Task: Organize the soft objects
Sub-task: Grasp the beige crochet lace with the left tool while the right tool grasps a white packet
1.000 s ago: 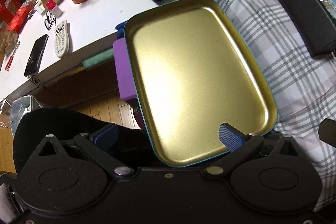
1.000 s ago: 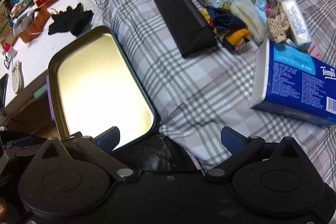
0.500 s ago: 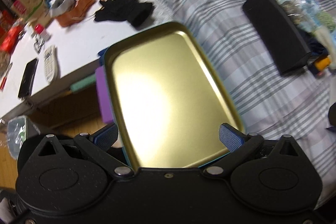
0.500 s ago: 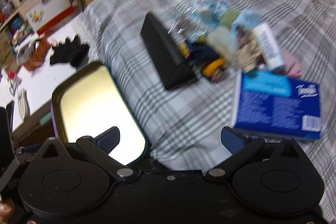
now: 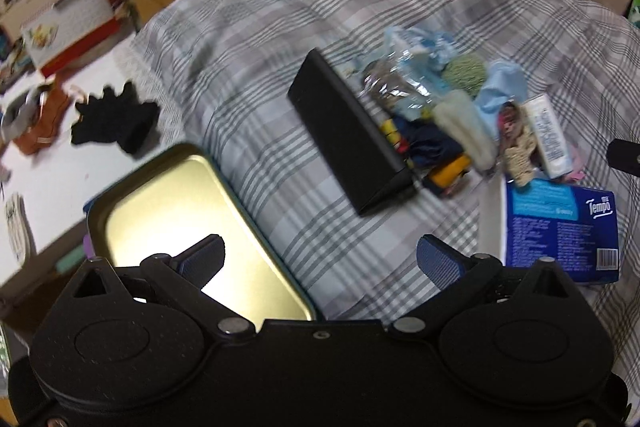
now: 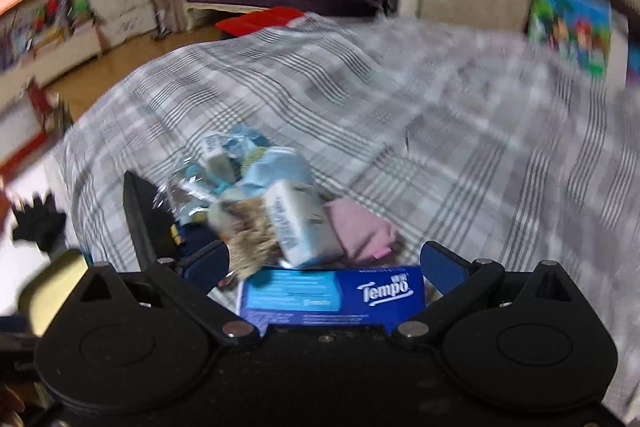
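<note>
Hovering with fingers spread and nothing held: left gripper [image 5: 320,259] over plaid bedspread [image 5: 280,39] beside gold tray [image 5: 168,203]. Same wide gape on right gripper [image 6: 324,265], just above blue tissue pack [image 6: 332,297]. Heaped beyond it, soft-object pile [image 6: 276,211], touching black case [image 5: 348,135].

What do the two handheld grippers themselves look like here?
The left gripper and right gripper look identical: matte black bodies with two round embossed discs, silver pivot rivets, angled black linkages and ribbed blue fingers. No cables, labels or sleeves are visible.

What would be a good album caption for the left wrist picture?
Open left gripper above a plaid bed, between a gold tin tray and a pile of soft things.
</note>
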Demonstrator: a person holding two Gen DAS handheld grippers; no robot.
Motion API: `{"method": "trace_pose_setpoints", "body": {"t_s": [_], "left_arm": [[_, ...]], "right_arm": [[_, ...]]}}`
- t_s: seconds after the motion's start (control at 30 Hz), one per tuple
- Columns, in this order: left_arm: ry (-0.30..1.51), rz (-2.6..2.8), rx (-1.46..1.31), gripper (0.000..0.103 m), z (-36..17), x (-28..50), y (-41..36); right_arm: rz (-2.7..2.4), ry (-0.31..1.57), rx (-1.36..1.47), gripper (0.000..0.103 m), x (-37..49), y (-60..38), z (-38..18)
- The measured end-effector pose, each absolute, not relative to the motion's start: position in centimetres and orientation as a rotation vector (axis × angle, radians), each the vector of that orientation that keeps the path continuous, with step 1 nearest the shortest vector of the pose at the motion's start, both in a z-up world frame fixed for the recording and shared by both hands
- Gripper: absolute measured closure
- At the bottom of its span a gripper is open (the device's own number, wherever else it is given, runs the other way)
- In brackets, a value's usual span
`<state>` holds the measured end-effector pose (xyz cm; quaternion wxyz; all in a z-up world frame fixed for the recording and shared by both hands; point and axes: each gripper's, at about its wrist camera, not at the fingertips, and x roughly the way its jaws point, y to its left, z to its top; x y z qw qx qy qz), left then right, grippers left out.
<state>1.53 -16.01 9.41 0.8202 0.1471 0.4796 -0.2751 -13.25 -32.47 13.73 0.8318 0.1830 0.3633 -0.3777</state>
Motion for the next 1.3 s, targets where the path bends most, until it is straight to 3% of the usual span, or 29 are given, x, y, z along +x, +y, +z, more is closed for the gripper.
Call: {"method": "trace_pose_setpoints", "body": {"t_s": [0.1,0.23,0.43,0.53,0.77,1.3], "left_arm": [[0.994,-0.606,0.352,0.005,9.5,1.1,-17.6],[0.992,-0.636,0.383,0.005,9.0,0.6,-19.2],[1.010,-0.668,0.393,0.005,8.4,0.2,-20.5],[1.004,-0.685,0.401,0.005,8.3,0.2,-21.4],[0.996,-0.736,0.399,0.005,8.3,0.5,-23.8],[1.100,-0.873,0.427,0.012,5.6,1.6,-31.4]], "right_arm": [[-0.868,0.797,0.397,0.006,-13.6,-34.9,12.7],[-0.804,0.817,0.394,0.022,-13.2,-35.8,11.1],[-0.712,0.879,0.305,0.022,-9.8,-35.5,8.4],[-0.710,0.918,0.288,0.033,-8.3,-36.0,7.1],[-0.672,0.848,0.435,0.032,-8.6,-39.6,7.2],[-0.882,0.798,0.382,0.032,-7.8,-44.9,6.8]]}}
